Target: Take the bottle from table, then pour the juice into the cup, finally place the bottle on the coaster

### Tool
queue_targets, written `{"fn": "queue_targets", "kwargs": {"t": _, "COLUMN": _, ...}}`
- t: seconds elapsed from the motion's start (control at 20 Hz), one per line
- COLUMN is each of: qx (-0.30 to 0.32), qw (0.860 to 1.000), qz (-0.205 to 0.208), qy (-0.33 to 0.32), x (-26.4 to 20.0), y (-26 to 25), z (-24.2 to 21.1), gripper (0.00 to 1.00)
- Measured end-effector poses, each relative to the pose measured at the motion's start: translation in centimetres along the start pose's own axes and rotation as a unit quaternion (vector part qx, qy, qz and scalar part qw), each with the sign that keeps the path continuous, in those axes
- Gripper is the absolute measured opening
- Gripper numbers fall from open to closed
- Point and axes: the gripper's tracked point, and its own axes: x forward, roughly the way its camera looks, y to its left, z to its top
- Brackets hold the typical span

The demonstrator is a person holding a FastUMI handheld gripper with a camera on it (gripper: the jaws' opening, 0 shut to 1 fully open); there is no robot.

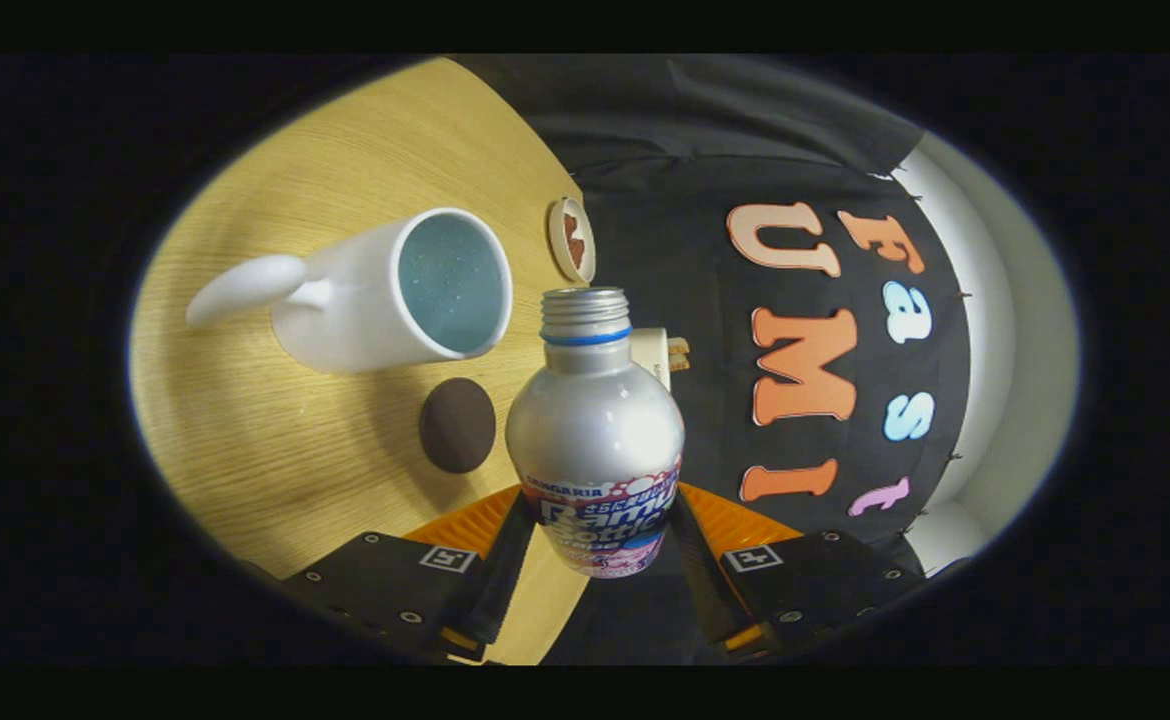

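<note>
- Judged from this frame, the first step is done: the bottle (595,430) is off the table (275,470) and held in the gripper (597,575), with the whole scene rolled sideways as if the gripper is tipped.
- The gripper's fingers are closed on the bottle's lower body, one pressing each side of the label band at the lower centre of the frame; the bottle stands up between them, its uncapped threaded mouth pointing toward the frame's centre.
- The cup (385,290), a white mug with a pale blue inside, sits in the upper left of the frame, just beyond and left of the bottle's mouth. The mouth is near its rim but not over the opening.
- I can't tell whether any juice is in the cup, and no stream shows, so the pour looks either about to start or barely under way.
- A dark round coaster (457,425) lies on the table just left of the bottle's shoulder, below the cup; nothing stands on it, so the final placing is still to do.
- A second round disc (572,240) sits near the table's far edge, above the bottle's mouth.
</note>
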Motion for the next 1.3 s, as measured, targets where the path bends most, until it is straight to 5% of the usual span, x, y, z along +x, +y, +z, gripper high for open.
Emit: {"fn": "queue_targets", "kwargs": {"t": 1.3, "qx": -0.152, "qw": 0.988, "qz": 0.002, "qy": -0.006, "x": -0.33, "y": -1.02, "z": 0.33, "gripper": 0.75}}
